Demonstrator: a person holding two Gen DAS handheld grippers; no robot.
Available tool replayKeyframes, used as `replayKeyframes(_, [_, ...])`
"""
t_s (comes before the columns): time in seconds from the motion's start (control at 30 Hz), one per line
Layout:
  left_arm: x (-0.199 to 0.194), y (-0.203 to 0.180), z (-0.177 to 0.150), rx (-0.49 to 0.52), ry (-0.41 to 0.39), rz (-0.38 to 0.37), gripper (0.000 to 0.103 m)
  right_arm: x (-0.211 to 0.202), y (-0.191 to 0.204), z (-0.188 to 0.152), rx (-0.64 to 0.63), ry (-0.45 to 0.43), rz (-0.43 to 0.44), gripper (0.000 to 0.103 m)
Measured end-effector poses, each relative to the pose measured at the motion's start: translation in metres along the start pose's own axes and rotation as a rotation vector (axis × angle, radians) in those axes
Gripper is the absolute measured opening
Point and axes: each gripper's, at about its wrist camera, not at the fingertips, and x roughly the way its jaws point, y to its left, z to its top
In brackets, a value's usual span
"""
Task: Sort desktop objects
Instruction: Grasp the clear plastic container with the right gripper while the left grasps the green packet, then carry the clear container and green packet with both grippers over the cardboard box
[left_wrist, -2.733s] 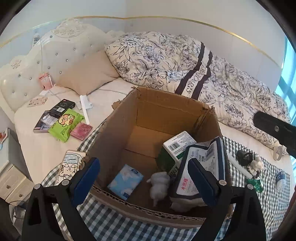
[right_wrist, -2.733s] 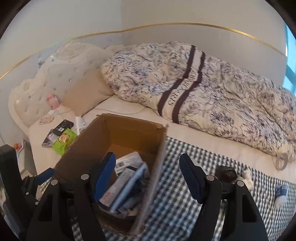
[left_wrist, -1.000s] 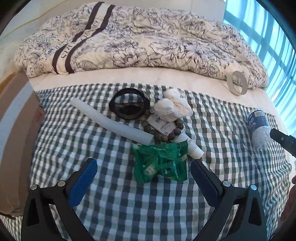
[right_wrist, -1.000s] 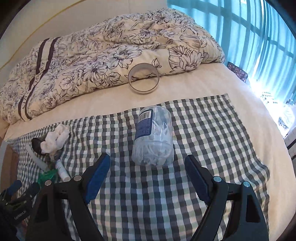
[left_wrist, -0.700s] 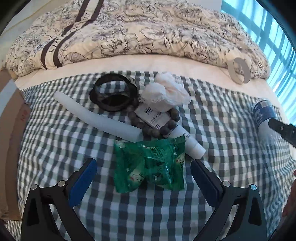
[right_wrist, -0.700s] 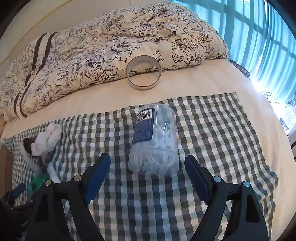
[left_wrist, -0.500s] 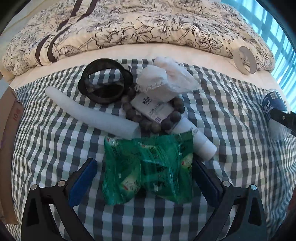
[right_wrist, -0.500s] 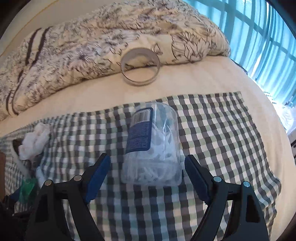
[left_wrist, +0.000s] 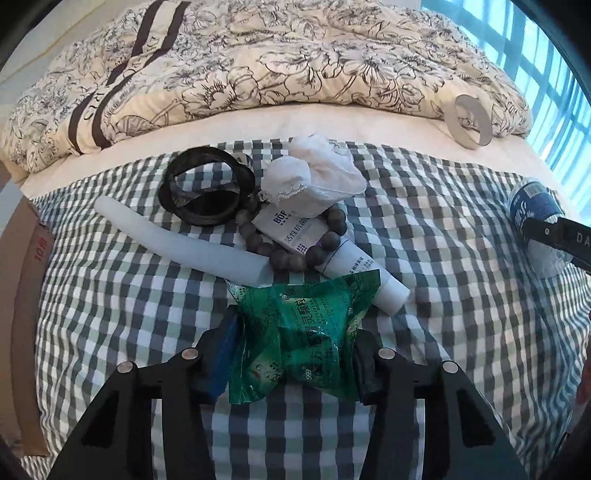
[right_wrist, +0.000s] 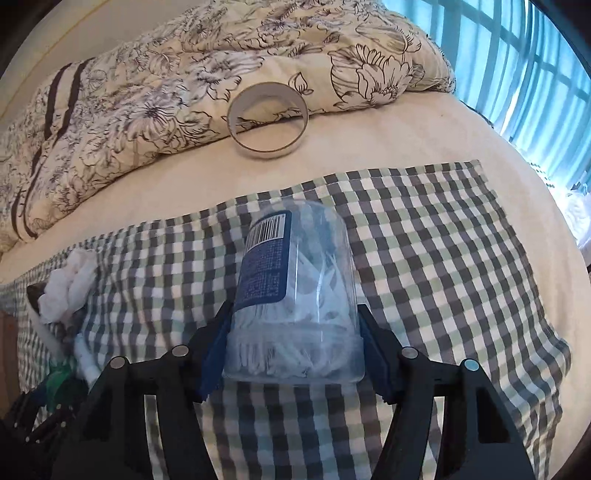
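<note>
**Two grippers closing on clutter atop a checked cloth**

The left gripper (left_wrist: 291, 354) is pressing its blue-padded fingers against both sides of a crumpled green packet (left_wrist: 301, 328), which is lying on the checked cloth (left_wrist: 110, 314) spread over the bed. The packet is filling the gap between the jaws and bulging forward past the fingertips. Just beyond it, a white tube (left_wrist: 332, 251) is lying with a dark bead bracelet (left_wrist: 295, 254) looped around it, and a pale foam stick (left_wrist: 184, 243) is stretching off to the left. A black ring (left_wrist: 207, 192) and a bundle of white cloth (left_wrist: 317, 181) are sitting behind them, touching one another.

The right gripper (right_wrist: 293, 354) is clamping a clear plastic jar (right_wrist: 295, 291) near its wide end, the jar lying on its side with its blue barcoded label (right_wrist: 264, 266) facing up. It appears to be holding white picks or swabs, though the blurred plastic is making that hard to confirm. A cardboard tape ring (right_wrist: 267, 122) is resting well beyond it, against the floral quilt (right_wrist: 147, 92). A cardboard box edge (left_wrist: 22, 314) is showing at the far left.
</note>
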Motion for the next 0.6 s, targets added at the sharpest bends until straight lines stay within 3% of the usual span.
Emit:
replayKeyframes(0.27, [-0.038,0.003,-0.006,-0.015,-0.039,0.015,0.051,-0.034,0.014,-0.023,-0.048,0.006,0.057,0.063])
replayKeyframes(0.6, [-0.089,0.023,-0.019,-0.055,-0.089,0.02,0.051,-0.082,0.059,-0.054,-0.151,0.001,0.155,0.063])
